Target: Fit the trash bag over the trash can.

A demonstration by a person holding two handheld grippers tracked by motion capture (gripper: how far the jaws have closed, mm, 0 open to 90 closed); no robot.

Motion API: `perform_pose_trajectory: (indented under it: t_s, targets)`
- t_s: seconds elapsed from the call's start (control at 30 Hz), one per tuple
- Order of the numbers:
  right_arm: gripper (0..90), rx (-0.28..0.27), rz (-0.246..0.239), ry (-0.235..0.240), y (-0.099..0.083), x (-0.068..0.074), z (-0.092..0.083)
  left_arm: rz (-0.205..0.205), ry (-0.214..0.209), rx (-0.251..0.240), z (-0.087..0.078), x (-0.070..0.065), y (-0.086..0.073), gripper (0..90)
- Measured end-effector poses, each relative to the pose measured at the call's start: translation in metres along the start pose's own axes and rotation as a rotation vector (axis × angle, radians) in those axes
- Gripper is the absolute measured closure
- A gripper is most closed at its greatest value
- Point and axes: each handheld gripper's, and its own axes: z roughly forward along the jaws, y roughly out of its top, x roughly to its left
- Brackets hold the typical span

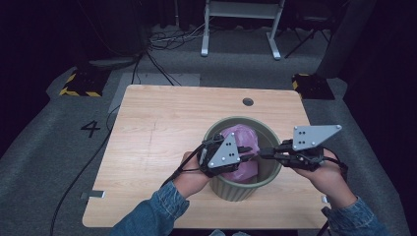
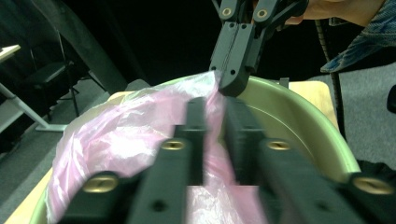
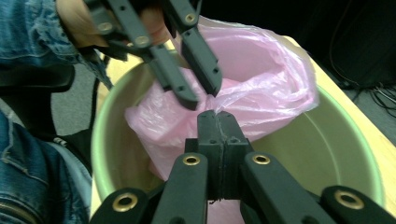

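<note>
A pale green round bin [image 1: 241,189] stands on the near right part of the wooden table. A crumpled pink plastic bag [image 1: 243,140] lies inside it. My left gripper [image 1: 247,158] reaches over the bin's near rim from the left and is shut on a fold of the bag [image 2: 126,135]. My right gripper [image 1: 261,153] comes from the right, tip to tip with the left one, shut on the same bunched film [image 3: 261,60]. In the left gripper view the right gripper [image 2: 231,79] pinches the bag's edge above the bin wall [image 2: 289,116]. The left gripper [image 3: 203,95] meets my right jaws over the bin [image 3: 327,149].
The table [image 1: 162,147] has a round cable hole [image 1: 248,102] near its far edge. Beyond it, cables [image 1: 162,39] lie on the grey floor by a white frame [image 1: 241,29]. Yellow-and-black blocks [image 1: 81,83] sit at both far corners.
</note>
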Motion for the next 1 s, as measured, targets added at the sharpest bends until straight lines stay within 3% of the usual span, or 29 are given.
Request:
perform_pose_trajectory:
  t_s: [0.23,0.3,0.5,0.7,0.8,1.0]
  targets:
    - [89.3,-0.026,-0.013,0.036,0.002,0.004,-0.004,-0.017,0.033,-0.030,-0.006,0.002,-0.003,90.0]
    - [89.3,-0.023,-0.011,0.042,0.002,0.004,-0.005,-0.024,0.006,-0.052,-0.007,0.003,-0.004,90.0]
    - [84.8,-0.049,-0.010,-0.014,0.005,-0.003,-0.012,0.020,-0.001,-0.049,-0.007,-0.002,-0.004,90.0]
    - [78.5,-0.071,-0.017,-0.075,0.011,-0.005,-0.016,0.017,-0.008,-0.049,-0.006,-0.003,-0.004,90.0]
    - [73.8,-0.108,0.008,-0.061,0.013,-0.009,-0.014,0.018,-0.007,-0.057,-0.007,-0.004,-0.004,90.0]
    - [67.0,-0.108,-0.020,-0.045,0.010,-0.010,-0.006,-0.001,-0.002,-0.092,-0.014,-0.001,-0.005,90.0]
